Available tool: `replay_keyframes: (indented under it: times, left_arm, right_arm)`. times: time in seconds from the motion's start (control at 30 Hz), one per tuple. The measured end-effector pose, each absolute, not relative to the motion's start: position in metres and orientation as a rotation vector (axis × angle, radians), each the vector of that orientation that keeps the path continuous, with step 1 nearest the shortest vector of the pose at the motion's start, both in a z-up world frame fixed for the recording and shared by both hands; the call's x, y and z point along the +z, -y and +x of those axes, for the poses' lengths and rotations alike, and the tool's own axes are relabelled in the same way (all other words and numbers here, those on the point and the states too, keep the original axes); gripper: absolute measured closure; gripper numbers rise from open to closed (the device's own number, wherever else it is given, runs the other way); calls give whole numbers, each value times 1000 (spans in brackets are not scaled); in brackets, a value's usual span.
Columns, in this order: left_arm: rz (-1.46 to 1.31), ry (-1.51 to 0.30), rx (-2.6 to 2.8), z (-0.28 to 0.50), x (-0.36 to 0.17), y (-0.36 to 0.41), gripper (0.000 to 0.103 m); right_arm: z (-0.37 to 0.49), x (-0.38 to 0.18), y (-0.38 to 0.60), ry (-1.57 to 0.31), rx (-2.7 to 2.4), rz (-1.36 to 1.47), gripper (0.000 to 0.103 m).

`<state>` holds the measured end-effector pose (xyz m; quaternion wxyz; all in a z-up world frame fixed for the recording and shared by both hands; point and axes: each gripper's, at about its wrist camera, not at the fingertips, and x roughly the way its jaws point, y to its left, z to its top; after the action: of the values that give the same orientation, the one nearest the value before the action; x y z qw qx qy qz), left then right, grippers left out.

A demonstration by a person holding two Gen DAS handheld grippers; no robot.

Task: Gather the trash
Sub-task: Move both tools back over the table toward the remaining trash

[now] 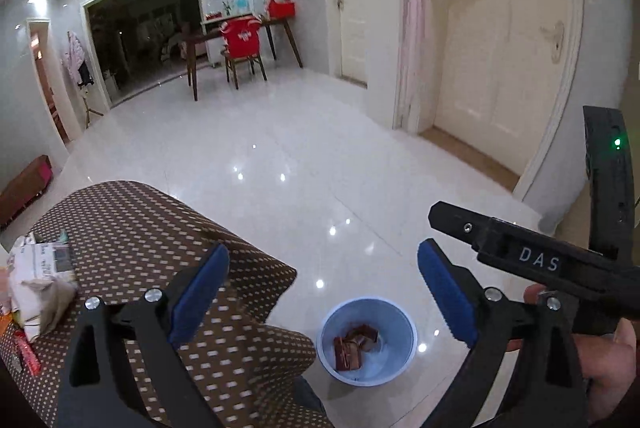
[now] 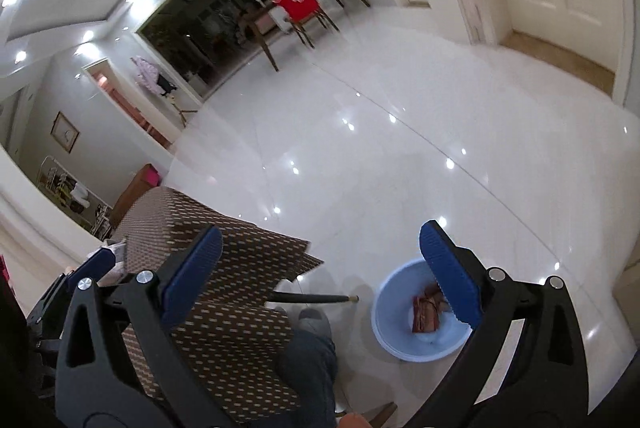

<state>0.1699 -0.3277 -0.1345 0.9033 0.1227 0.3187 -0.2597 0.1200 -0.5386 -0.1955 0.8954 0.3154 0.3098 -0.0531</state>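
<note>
at the far left, crumpled paper trash [image 1: 38,280] lies on the table [image 1: 132,228], which is draped in a brown cloth with pale dots. the left claw [image 1: 322,292] hangs above the table's edge, its blue pads spread wide with nothing between them. right of the table, a light blue bin [image 1: 366,340] stands on the glossy white floor [image 1: 320,156] with brown wrappers [image 1: 354,346] inside. the right claw [image 2: 320,278] is also gaping and empty, above the bin.
</note>
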Motion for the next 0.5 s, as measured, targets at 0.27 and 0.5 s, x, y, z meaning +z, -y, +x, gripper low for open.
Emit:
replay_keyframes:
  times: [0.27,0.5]
  left_arm:
    - [173,-581,-495,165,-97,265,8]
    - [106,-525,-414,159,-79,199,8]
  right_arm:
    - [133,-144,478,-590,-40,538,6]
    - [151,-114,405,-565,61,419,6]
